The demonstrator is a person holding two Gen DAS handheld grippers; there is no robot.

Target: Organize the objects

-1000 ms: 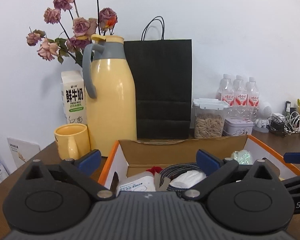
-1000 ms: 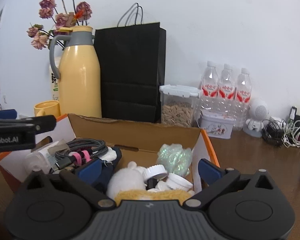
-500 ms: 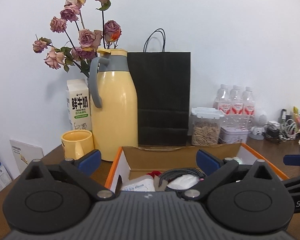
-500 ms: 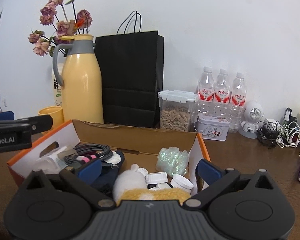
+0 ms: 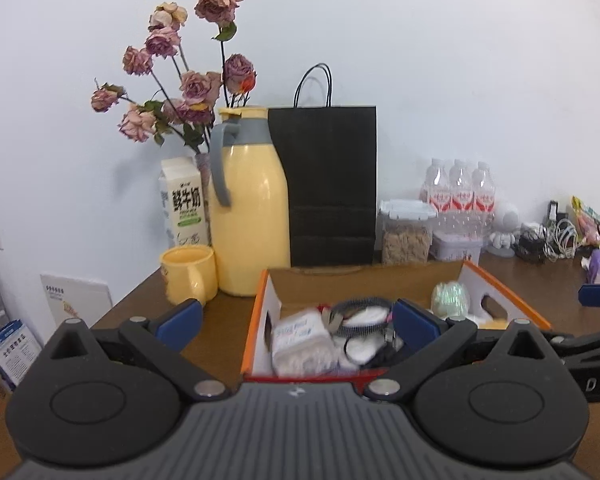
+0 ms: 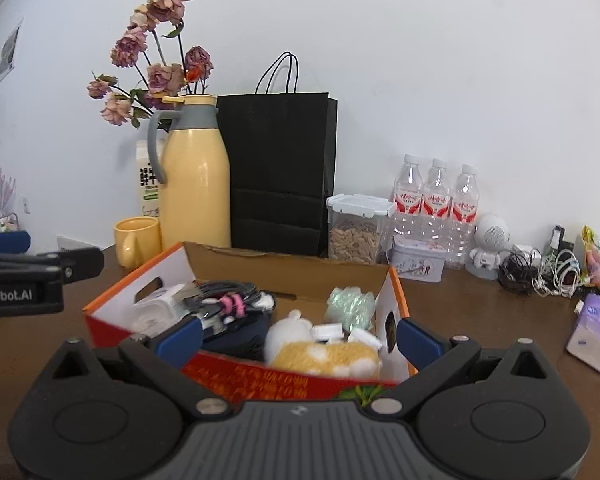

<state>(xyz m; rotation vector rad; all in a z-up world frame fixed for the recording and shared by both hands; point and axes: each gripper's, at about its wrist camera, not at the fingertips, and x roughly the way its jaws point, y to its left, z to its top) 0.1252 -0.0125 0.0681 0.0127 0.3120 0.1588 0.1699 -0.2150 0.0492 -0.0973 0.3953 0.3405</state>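
Note:
An orange-rimmed cardboard box (image 5: 255,320) stands on the brown table, its red printed front (image 6: 260,380) facing me. Inside lie a white packet (image 5: 300,340), coiled cables (image 6: 228,300) with a pink tie, a green mesh ball (image 6: 350,304), white caps (image 6: 328,330) and a yellow spotted plush (image 6: 328,356). My left gripper (image 5: 298,320) hovers open and empty before the box's left end. My right gripper (image 6: 299,338) is open and empty in front of the right half. Each gripper shows at the edge of the other's view.
Behind the box stand a yellow thermos jug (image 5: 248,208), yellow mug (image 5: 188,272), milk carton (image 5: 184,204), dried roses (image 5: 188,80), black paper bag (image 5: 332,184), seed jar (image 6: 356,232), water bottles (image 6: 436,200) and tin (image 6: 418,266). Cables (image 6: 540,272) and a tissue pack (image 6: 596,332) lie right.
Both grippers have drawn back from the box, so it looks smaller and its red front now shows. Both stay open and empty.

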